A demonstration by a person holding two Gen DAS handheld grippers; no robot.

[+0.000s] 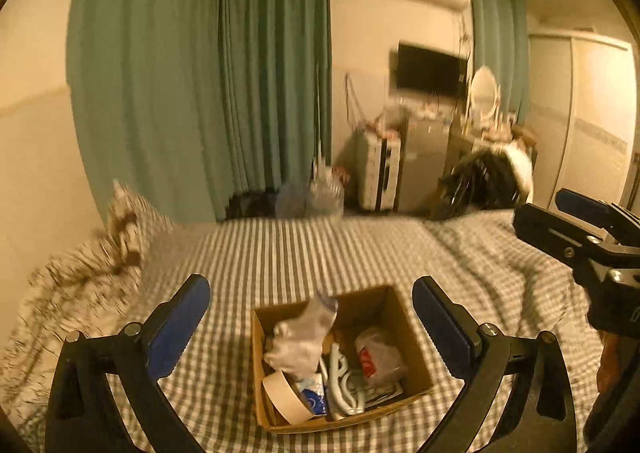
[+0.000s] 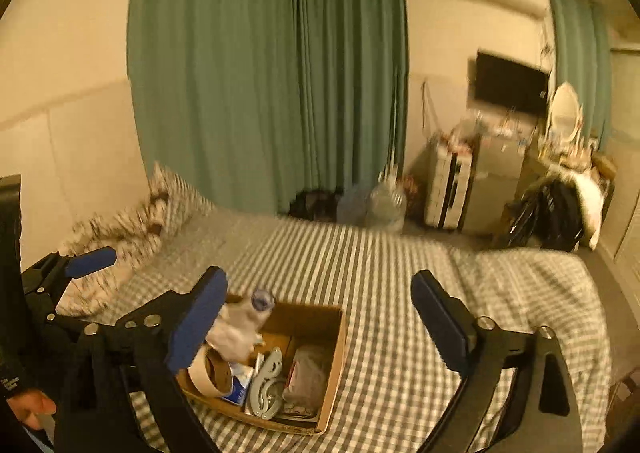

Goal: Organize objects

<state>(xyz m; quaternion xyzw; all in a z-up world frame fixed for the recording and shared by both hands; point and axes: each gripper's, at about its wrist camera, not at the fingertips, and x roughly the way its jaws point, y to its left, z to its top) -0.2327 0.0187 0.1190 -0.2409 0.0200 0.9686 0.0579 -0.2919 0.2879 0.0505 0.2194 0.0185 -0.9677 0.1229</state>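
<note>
Matt brown cardboard box (image 1: pixel 404 333), checked cloth bedsheet (image 1: pixel 280 253), crumpled white plastic bag (image 1: pixel 298 345), paper tape roll (image 1: pixel 282 399)

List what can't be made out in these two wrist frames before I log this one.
- Cardboard box contents: motion blur in both views; the crumpled white item and packet labels are unreadable.
- Box's near-left corner: right wrist view, hidden behind the right hand-held gripper finger.
- Tape roll: partly covered there too.
- Dresser clutter: too small and blurred.
- Left hand-held gripper handle: cut off by the frame edge.
</note>
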